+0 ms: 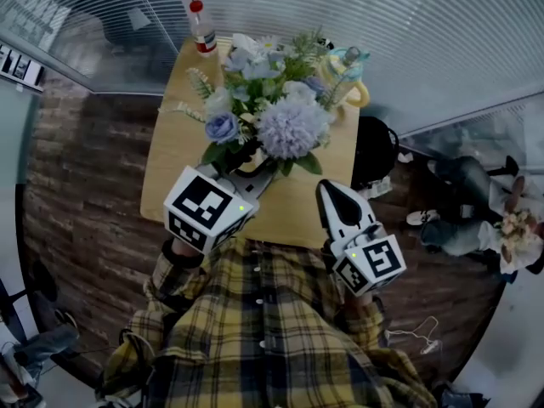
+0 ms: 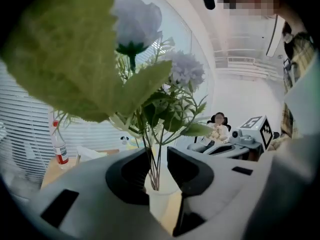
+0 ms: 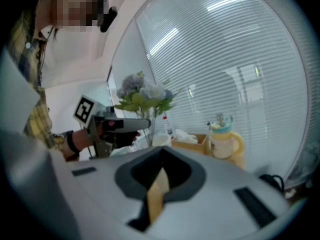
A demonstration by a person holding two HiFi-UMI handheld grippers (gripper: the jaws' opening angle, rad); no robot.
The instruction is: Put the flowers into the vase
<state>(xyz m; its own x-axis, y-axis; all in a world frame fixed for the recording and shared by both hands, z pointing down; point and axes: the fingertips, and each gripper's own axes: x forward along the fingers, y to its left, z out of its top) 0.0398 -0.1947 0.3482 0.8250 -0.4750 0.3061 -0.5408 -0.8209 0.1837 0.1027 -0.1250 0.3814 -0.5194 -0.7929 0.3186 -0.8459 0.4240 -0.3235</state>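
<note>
Flowers (image 1: 272, 100) stand in the vase (image 2: 160, 196) on the table (image 1: 170, 177). Bottle (image 1: 201, 31) behind left, handled cup (image 1: 350, 79) behind right. Left gripper (image 1: 253, 167) straddles the stems, right gripper (image 1: 338, 202) alongside, right.

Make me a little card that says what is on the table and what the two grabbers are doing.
Flowers: blue and white artificial bouquet, green stems standing in the white vase
Left gripper: jaws apart, stems between them, not squeezed
Right gripper: jaws together, empty, apart from the bouquet
Table: light wooden table top
Also there: clear plastic bottle with red cap; yellow cup with teal lid
</note>
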